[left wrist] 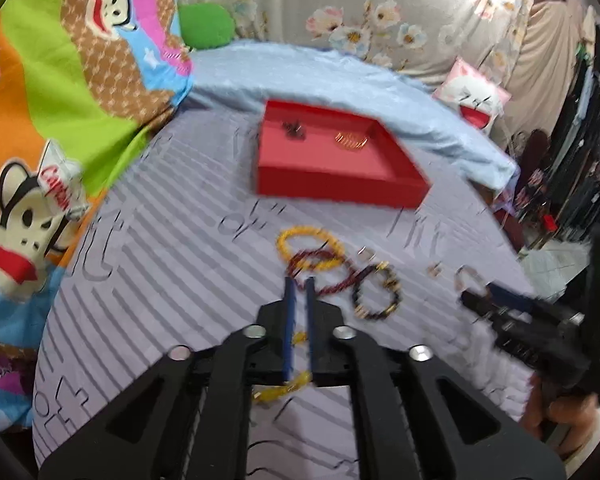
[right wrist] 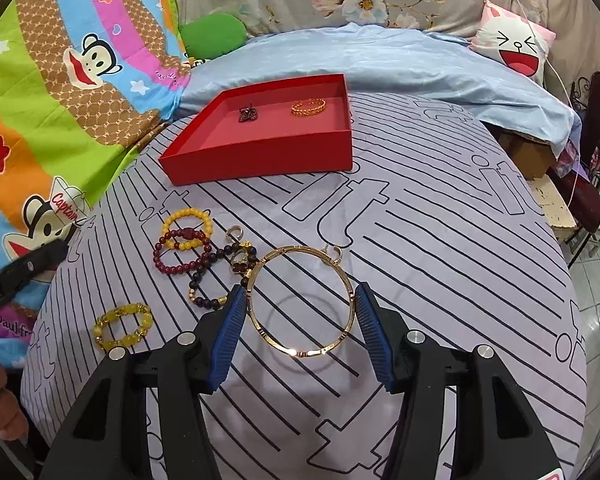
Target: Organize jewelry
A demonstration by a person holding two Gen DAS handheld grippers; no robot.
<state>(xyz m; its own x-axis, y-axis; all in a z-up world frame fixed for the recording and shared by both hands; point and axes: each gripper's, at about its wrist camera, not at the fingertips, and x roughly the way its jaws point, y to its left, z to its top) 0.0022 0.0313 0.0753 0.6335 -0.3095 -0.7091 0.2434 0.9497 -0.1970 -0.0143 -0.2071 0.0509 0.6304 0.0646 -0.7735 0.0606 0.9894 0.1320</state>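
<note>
Ahead of me on the striped lilac sheet [right wrist: 440,260] sits the red tray [right wrist: 260,160], already holding a dark beaded piece [right wrist: 248,114] and a gold chain bangle [right wrist: 309,106]. Behind it lie a pale blue blanket [right wrist: 380,60] and a cartoon monkey quilt [right wrist: 60,80]. Nothing stands between me and the tray. Left of my right gripper [right wrist: 300,308] the loose pieces cluster: a yellow bead bracelet [right wrist: 188,228] overlapping a dark red bead bracelet [right wrist: 180,258], a dark bracelet with gold beads [right wrist: 208,284], and a clear yellow bracelet [right wrist: 121,326] apart from them. My right jaws stand about half open, their blue pads pressed on either side of a thin gold bangle [right wrist: 300,300]. My left gripper [left wrist: 299,292] hangs above the sheet with only a narrow gap, nothing between its fingers [left wrist: 290,328]; the clear yellow bracelet lies below it.
</note>
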